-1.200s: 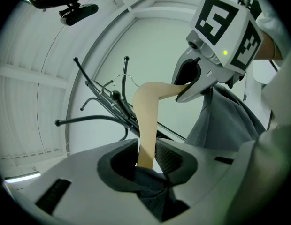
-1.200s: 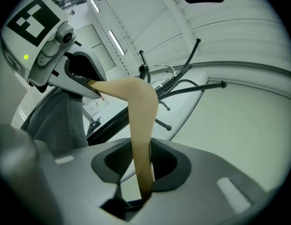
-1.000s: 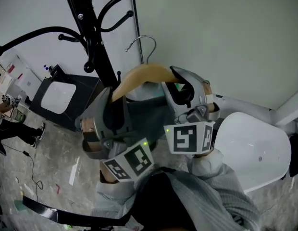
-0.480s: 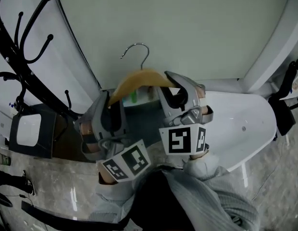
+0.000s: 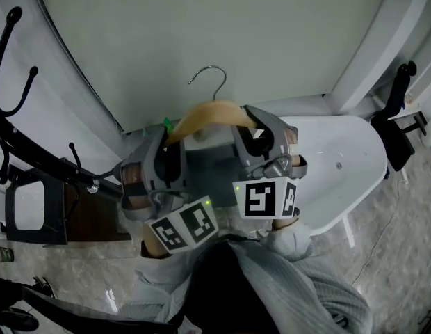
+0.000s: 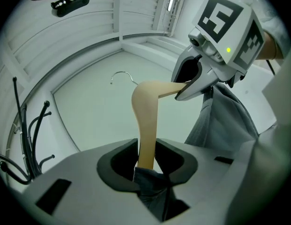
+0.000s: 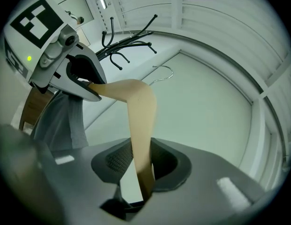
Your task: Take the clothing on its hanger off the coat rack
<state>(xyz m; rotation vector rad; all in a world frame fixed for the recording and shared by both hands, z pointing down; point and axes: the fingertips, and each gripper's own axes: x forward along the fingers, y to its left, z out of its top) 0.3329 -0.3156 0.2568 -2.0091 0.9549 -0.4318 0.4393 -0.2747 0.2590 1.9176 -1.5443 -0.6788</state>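
Note:
A wooden hanger (image 5: 205,112) with a metal hook (image 5: 210,75) hangs free in the air, clear of the black coat rack (image 5: 35,155) at the left. Grey clothing (image 5: 212,169) drapes from it between my hands. My left gripper (image 5: 167,143) is shut on the hanger's left arm (image 6: 146,125), with a fold of the grey cloth (image 6: 152,184) caught in the jaws. My right gripper (image 5: 247,128) is shut on the right arm (image 7: 141,125). Each gripper view shows the other gripper: the right gripper (image 6: 216,55) and the left gripper (image 7: 61,55). The bare hook (image 7: 162,74) touches nothing.
A pale green wall (image 5: 222,26) stands straight ahead. A white rounded table (image 5: 344,162) lies at the right, with a black stand (image 5: 396,110) beyond it. A dark chair with a white seat (image 5: 28,214) sits under the coat rack's hooks (image 7: 126,46).
The hanger with the clothing has moved right, away from the coat rack, which has slid to the left edge of the view. Both grips are unchanged.

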